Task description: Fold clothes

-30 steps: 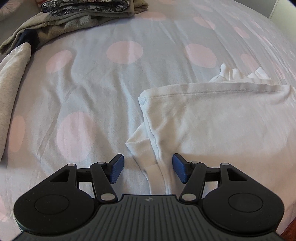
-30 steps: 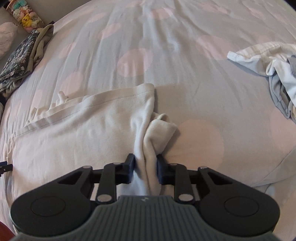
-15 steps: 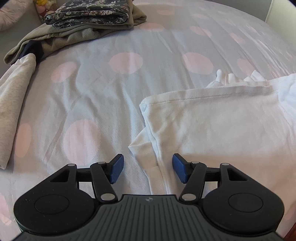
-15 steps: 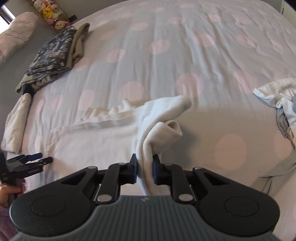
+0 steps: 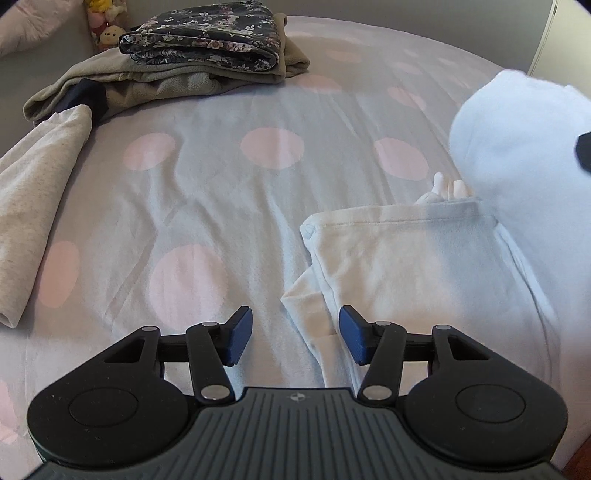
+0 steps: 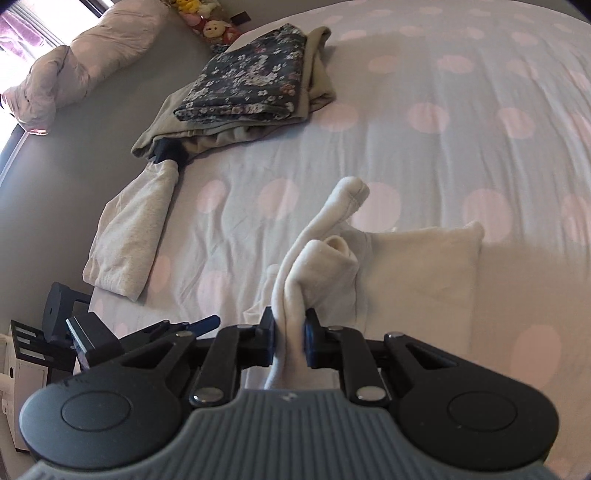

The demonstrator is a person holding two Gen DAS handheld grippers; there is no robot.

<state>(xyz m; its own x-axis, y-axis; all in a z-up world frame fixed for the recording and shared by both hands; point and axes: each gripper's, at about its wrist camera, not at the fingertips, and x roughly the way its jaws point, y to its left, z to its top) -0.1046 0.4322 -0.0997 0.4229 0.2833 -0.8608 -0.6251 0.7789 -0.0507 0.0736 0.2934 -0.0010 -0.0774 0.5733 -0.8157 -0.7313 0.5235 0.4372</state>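
A white garment (image 5: 413,258) lies on the polka-dot bed sheet (image 5: 229,192). My left gripper (image 5: 295,334) stands open just above the garment's near left edge, its blue pads on either side of a fold. In the right wrist view my right gripper (image 6: 290,334) is shut on a bunched end of the white garment (image 6: 417,280) and holds it lifted, the cloth standing up in a roll. That raised part shows as a blurred white mass (image 5: 524,147) at the right of the left wrist view. The left gripper (image 6: 192,326) appears at the lower left.
A folded floral garment (image 5: 207,33) rests on an olive one (image 5: 155,81) at the back left. A beige sleeve (image 5: 33,199) lies along the left edge. Soft toys (image 6: 207,22) and a pink duvet (image 6: 85,62) sit past the bed (image 6: 461,110).
My right gripper has lifted the garment's end and carried it left over the rest of the cloth. The left gripper has drawn back a little and stays open.
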